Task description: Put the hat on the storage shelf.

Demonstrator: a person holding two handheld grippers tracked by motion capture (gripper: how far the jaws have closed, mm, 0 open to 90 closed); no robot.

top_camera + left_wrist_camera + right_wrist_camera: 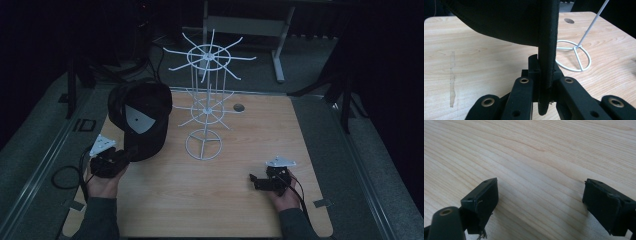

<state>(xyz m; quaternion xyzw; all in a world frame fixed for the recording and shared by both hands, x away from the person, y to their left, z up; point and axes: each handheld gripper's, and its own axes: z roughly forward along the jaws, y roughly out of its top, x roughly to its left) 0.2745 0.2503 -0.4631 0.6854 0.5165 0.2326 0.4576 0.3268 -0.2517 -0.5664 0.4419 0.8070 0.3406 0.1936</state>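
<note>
Left gripper pinches the black cap's brim, crown raised toward the rack.

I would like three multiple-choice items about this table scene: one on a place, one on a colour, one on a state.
1. Where is the black cap relative to the wire display rack in the high view?
A. left of it
B. right of it
C. hanging on top of it

2. What colour is the rack?
A. red
B. white
C. black

3. How is the right hand-held gripper?
A. shut on the cap
B. shut on the rack
C. open, nothing between its jaws

Key: 1 A, the cap sits left of the rack in the left hand-held gripper. 2 B, its wires are white. 3 C, only bare wooden table shows between its jaws.
</note>
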